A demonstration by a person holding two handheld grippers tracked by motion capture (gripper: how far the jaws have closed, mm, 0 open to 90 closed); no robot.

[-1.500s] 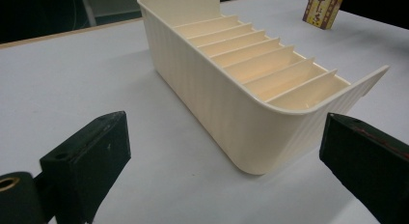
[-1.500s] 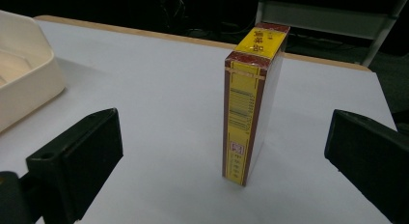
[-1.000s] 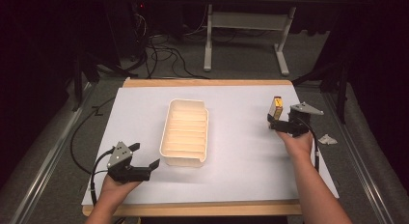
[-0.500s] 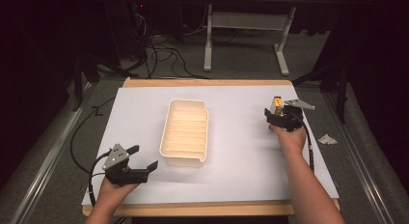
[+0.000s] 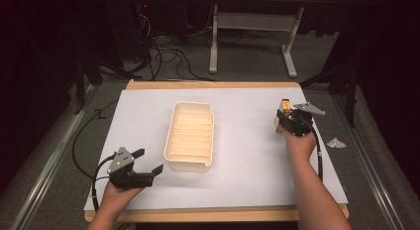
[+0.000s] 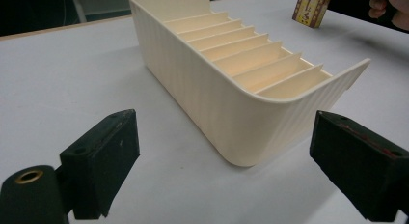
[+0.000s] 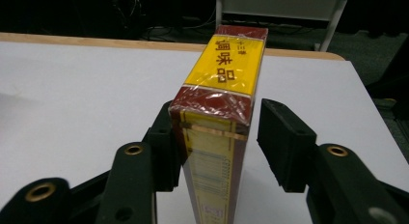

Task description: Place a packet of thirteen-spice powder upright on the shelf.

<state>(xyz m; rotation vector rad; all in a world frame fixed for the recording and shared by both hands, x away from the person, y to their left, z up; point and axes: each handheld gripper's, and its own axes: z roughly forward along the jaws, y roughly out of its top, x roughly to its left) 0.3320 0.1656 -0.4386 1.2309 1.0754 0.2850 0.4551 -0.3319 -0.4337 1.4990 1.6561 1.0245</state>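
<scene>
Cream ribbed tray [image 5: 192, 136], red-and-yellow box [image 7: 223, 93], white table [image 5: 247, 160].

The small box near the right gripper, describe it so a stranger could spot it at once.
On the white table, look right of the cream slotted tray. The box stands upright between the right gripper's jaws. Its red and yellow wrapper with printed characters sets it apart.

The cream ribbed plastic divider tray [image 6: 231, 103] looks matt. The red-and-yellow box [image 7: 222, 113] wears glossy, crinkled clear film. The white tabletop sheet [image 5: 247, 155] seems smooth and paper-like, edged in bare wood.
</scene>
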